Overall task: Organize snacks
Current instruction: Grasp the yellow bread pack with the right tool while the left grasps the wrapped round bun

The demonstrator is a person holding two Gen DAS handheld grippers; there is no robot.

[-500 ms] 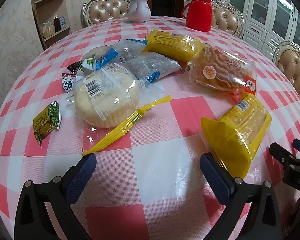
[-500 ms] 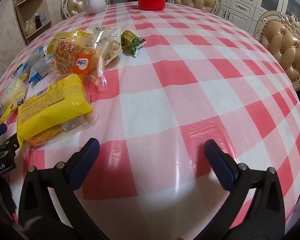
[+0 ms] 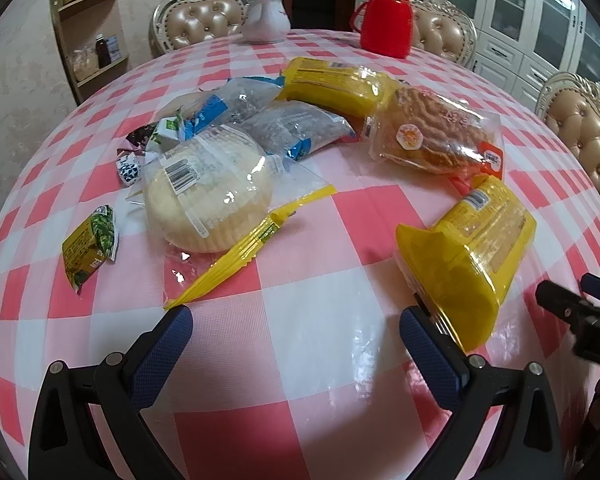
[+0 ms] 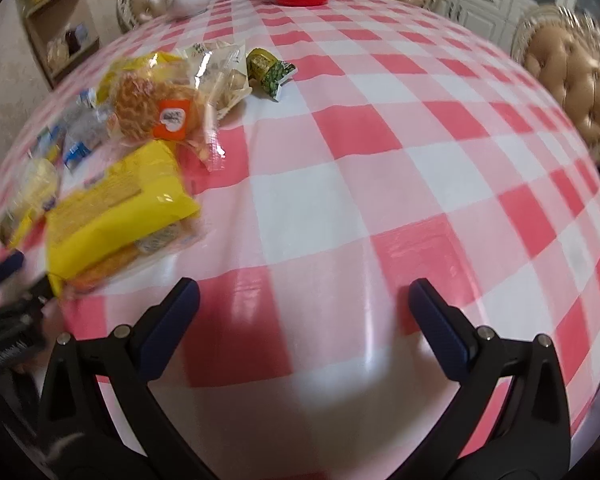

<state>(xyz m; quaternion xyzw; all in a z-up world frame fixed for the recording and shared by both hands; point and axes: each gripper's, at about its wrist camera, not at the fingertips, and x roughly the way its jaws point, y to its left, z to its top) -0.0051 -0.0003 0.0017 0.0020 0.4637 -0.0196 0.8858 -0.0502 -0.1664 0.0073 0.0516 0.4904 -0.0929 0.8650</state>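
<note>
Several snack packs lie on a red-and-white checked table (image 3: 300,360). A round pale cake in clear wrap (image 3: 208,192) lies left of centre, and a small green-yellow packet (image 3: 90,246) lies at far left. A yellow pack (image 3: 468,256) lies just ahead of my left gripper's right finger (image 3: 432,356); it also shows in the right wrist view (image 4: 116,212). A noodle pack with an orange label (image 3: 432,132) and another yellow pack (image 3: 336,84) lie farther back. My left gripper (image 3: 296,344) is open and empty. My right gripper (image 4: 304,312) is open and empty over bare cloth.
A red flask (image 3: 386,20) and a white teapot (image 3: 266,18) stand at the far edge. Padded chairs (image 3: 198,20) ring the table. A shelf unit (image 3: 90,36) stands at back left. A small green packet (image 4: 270,70) lies right of the pile.
My left gripper has moved slightly forward toward the snacks. The right wrist view has shifted and blurred, so the right gripper is moving. Both remain open.
</note>
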